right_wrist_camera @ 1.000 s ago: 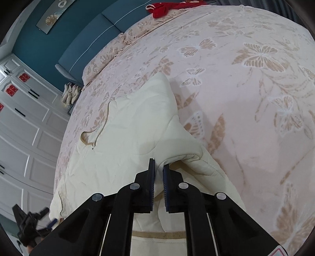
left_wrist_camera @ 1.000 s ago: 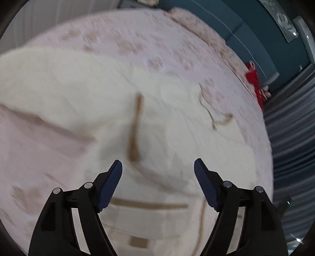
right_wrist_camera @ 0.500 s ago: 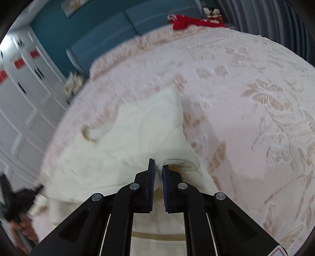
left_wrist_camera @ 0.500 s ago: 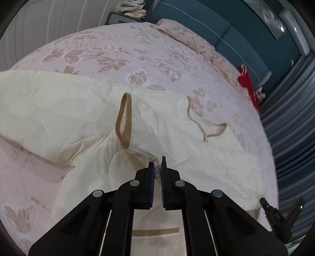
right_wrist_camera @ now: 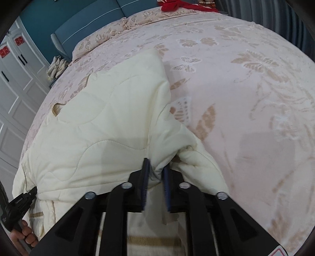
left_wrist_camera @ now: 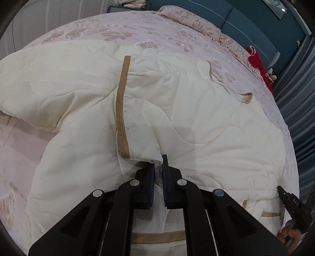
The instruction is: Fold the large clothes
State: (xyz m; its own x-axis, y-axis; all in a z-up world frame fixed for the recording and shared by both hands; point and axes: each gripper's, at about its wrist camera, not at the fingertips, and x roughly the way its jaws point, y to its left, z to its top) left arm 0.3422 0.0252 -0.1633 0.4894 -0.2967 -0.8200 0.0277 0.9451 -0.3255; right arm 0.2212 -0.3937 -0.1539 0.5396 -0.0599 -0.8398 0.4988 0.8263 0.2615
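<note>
- The cream quilted garment (left_wrist_camera: 177, 102) lies spread over the bed (left_wrist_camera: 110, 33), which wears a pink bedspread with a butterfly print; a tan trim band (left_wrist_camera: 121, 106) runs down a folded-over panel.
- The left gripper (left_wrist_camera: 158, 167) has its jaws nearly closed, pinching the panel's lower edge just right of the trim.
- The right gripper (right_wrist_camera: 156, 173) has its jaws a little wider, clamped on a bunched fold at the garment's right edge; that tip looks slightly blurred.
- A red cloth (right_wrist_camera: 173, 5) lies at the bed's far end.
</note>
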